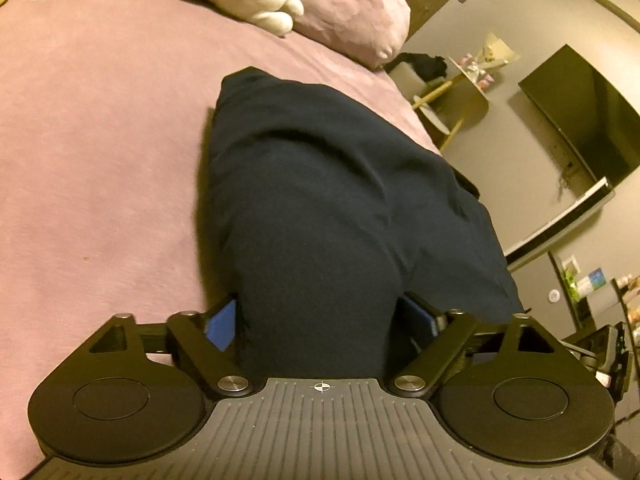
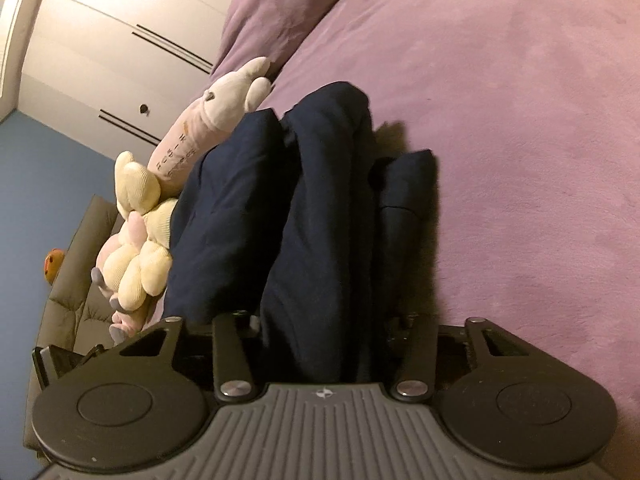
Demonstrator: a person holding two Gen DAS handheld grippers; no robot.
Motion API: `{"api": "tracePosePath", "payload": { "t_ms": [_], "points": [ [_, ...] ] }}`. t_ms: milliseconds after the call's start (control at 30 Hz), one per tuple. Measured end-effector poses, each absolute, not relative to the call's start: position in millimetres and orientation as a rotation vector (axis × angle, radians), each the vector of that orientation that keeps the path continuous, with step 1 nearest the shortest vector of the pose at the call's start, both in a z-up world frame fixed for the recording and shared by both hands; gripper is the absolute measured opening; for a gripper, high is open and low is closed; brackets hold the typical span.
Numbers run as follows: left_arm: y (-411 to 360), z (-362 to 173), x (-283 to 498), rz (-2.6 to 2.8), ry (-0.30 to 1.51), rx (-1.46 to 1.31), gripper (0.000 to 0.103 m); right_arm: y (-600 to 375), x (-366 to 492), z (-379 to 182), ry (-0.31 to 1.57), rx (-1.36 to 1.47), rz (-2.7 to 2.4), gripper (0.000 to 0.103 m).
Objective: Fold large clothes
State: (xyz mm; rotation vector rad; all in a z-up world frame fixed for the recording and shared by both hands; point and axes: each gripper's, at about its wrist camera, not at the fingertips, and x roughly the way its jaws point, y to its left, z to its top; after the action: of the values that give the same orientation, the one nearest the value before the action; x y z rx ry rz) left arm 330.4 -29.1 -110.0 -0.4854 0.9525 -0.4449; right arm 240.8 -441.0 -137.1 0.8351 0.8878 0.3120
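A dark navy garment (image 1: 320,200) lies bunched on the purple bed cover (image 1: 100,140). In the left wrist view my left gripper (image 1: 320,320) is shut on a thick fold of it; blue pads (image 1: 220,322) show on either side of the cloth. In the right wrist view the same navy garment (image 2: 312,200) stands in several thick folds, and my right gripper (image 2: 320,332) is shut on the folds. The fingertips of both grippers are hidden by cloth.
Plush toys (image 2: 140,240) and a purple pillow (image 2: 280,8) lie at the head of the bed (image 2: 520,160). A white wardrobe (image 2: 100,40) stands behind. Past the bed edge are a small table (image 1: 460,92) and a dark TV screen (image 1: 580,120).
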Motion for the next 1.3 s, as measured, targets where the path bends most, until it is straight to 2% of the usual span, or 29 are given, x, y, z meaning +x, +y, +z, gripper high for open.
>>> {"api": "tracePosePath", "payload": {
  "t_ms": [133,300,533,600,633,700,767,800,867,967,1000,1033,1067,1133,1300],
  "points": [
    [-11,-107,331,-0.445,0.959,-0.536,0.078,-422,244,-121,0.881,0.817,0.345,0.042],
    [22,-95,328,-0.362,0.925,-0.528,0.078,-386,260,-110,0.88,0.812,0.399,0.042],
    [91,-76,322,-0.202,0.881,-0.465,0.078,-307,285,-126,0.935,0.862,0.519,0.042],
    [101,-79,318,-0.181,0.903,-0.476,0.08,-288,287,-131,0.947,0.843,0.537,0.043],
    [103,-81,315,-0.17,0.907,-0.47,0.08,-283,287,-131,0.945,0.831,0.521,0.047],
    [102,-78,305,-0.166,0.878,-0.427,0.086,-284,284,-128,0.959,0.792,0.467,0.056],
    [98,-69,290,-0.166,0.839,-0.383,0.097,-294,275,-117,0.95,0.732,0.406,0.059],
    [94,-65,283,-0.148,0.828,-0.354,0.097,-299,266,-109,0.936,0.693,0.377,0.06],
    [88,-61,273,-0.126,0.822,-0.313,0.097,-301,245,-84,0.872,0.594,0.313,0.059],
    [78,-56,255,-0.099,0.811,-0.295,0.097,-278,207,-34,0.659,0.381,0.291,0.058],
    [75,-55,250,-0.086,0.816,-0.294,0.097,-264,197,-22,0.611,0.325,0.308,0.054],
    [73,-54,245,-0.076,0.825,-0.292,0.098,-248,190,-15,0.584,0.281,0.338,0.043],
    [70,-53,242,-0.074,0.831,-0.288,0.098,-230,184,-12,0.577,0.235,0.376,0.039],
    [66,-55,233,-0.067,0.853,-0.273,0.098,-199,178,-17,0.582,0.127,0.41,0.026],
    [53,-69,225,-0.083,0.893,-0.23,0.101,-185,173,-57,0.631,-0.046,0.248,0.023]
  ]
}}
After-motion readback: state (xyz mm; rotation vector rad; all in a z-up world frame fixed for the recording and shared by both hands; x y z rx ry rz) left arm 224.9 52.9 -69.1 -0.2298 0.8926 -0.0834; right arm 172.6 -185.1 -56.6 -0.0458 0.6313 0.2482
